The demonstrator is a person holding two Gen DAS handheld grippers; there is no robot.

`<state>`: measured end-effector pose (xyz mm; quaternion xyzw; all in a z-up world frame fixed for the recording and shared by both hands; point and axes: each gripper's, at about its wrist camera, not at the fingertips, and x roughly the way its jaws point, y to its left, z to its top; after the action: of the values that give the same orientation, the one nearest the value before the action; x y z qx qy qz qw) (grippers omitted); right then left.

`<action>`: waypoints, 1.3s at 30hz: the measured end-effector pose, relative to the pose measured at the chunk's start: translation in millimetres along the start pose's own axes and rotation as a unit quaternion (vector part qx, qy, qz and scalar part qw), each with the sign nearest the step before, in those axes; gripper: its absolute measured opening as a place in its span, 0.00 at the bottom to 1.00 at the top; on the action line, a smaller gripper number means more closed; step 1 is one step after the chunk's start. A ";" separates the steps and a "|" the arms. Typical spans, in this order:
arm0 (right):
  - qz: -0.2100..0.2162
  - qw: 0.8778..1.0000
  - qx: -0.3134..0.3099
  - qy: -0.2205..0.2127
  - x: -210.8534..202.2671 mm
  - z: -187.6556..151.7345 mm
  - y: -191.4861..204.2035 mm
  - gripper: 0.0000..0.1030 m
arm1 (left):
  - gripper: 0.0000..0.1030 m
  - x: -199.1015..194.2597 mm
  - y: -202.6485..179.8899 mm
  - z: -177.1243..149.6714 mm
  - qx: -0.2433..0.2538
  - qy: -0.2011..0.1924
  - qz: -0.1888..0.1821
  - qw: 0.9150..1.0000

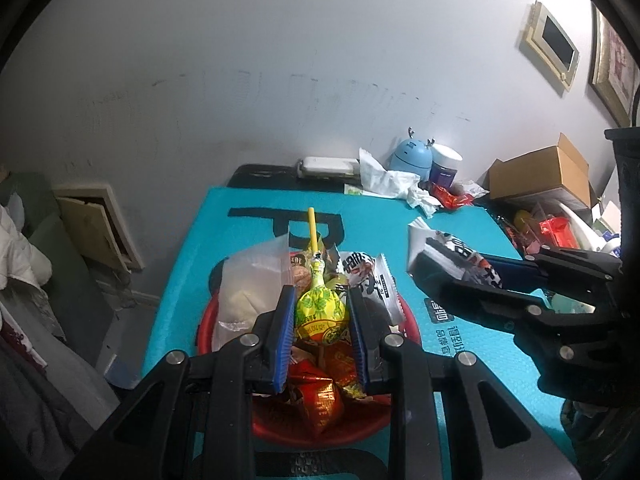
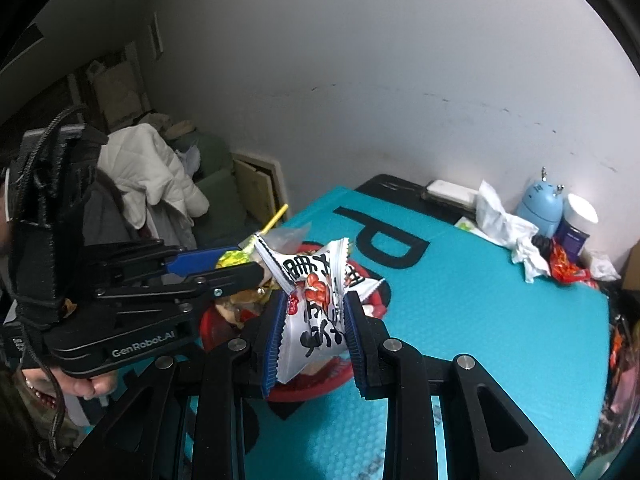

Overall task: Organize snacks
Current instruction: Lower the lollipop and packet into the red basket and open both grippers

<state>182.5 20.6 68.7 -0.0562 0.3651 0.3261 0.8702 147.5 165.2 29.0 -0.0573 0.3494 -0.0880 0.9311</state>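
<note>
**Both grippers loaded over the red basket**

Left wrist view: the left gripper [image 1: 320, 316] is clamped on a lollipop [image 1: 318, 306] in a yellow-green wrapper, its yellow stick pointing away toward the wall. Directly beneath lies the red basket [image 1: 206, 320], already heaped with red-wrapped sweets, a clear bag [image 1: 252, 280] of something pale and a white packet with black lettering [image 1: 370, 280]. The basket sits on a teal mat [image 1: 460, 364] covering the desk. To the right, the right gripper [image 1: 436, 258] reaches in with a second white packet in its jaws. At the far end of the desk stand a blue gadget [image 1: 410, 156], a white-lidded jar [image 1: 445, 164], crumpled tissue and a cardboard box [image 1: 544, 172].

Right wrist view: the right gripper [image 2: 314, 324] is clamped on a white snack packet [image 2: 316, 300] printed with black characters and red shapes, held above the near rim of the basket [image 2: 208, 326]. The left gripper [image 2: 244, 262] comes in from the left with the lollipop [image 2: 232, 258] between its fingers, a hand [image 2: 86, 384] showing under its handle.

Judgement: the step in hand looks like carrying two snacks to the basket, both not yet released. The next move calls for lowering each over a free spot in the pile and parting the jaws one at a time, keeping the lollipop stick from catching on the clear bag and the packet from sliding over the rim.
</note>
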 end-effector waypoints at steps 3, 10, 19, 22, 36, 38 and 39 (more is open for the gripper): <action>0.003 1.000 0.000 0.004 5.5 0.3 0.3 0.28 | 0.25 3.2 1.8 -2.2 -0.004 0.013 0.002 1.000; 0.010 1.000 -0.003 0.018 17.0 -1.7 3.7 0.28 | 0.47 7.0 11.8 -9.3 -0.018 0.025 0.016 0.999; 0.017 0.999 -0.036 0.015 24.9 0.2 22.4 0.29 | 0.47 -8.9 23.6 -19.7 -0.038 0.025 0.033 0.998; 0.016 0.999 -0.047 0.016 31.5 -1.1 28.4 0.29 | 0.47 -10.6 28.4 -23.5 -0.044 0.029 0.041 0.998; 0.022 0.997 -0.075 0.030 58.4 -13.5 37.2 0.55 | 0.47 -12.6 45.4 -38.1 -0.073 0.046 0.064 0.994; 0.027 0.996 -0.078 0.028 54.7 -15.0 37.8 0.59 | 0.47 -12.2 44.9 -38.9 -0.075 0.047 0.063 0.994; 0.028 0.996 -0.079 0.026 53.0 -15.6 38.2 0.62 | 0.47 -12.0 44.1 -39.4 -0.075 0.048 0.062 0.994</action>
<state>177.6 73.1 27.1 -0.1231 0.3621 0.3765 0.8438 118.0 209.0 -0.3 -0.1007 0.4023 -0.0063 0.9099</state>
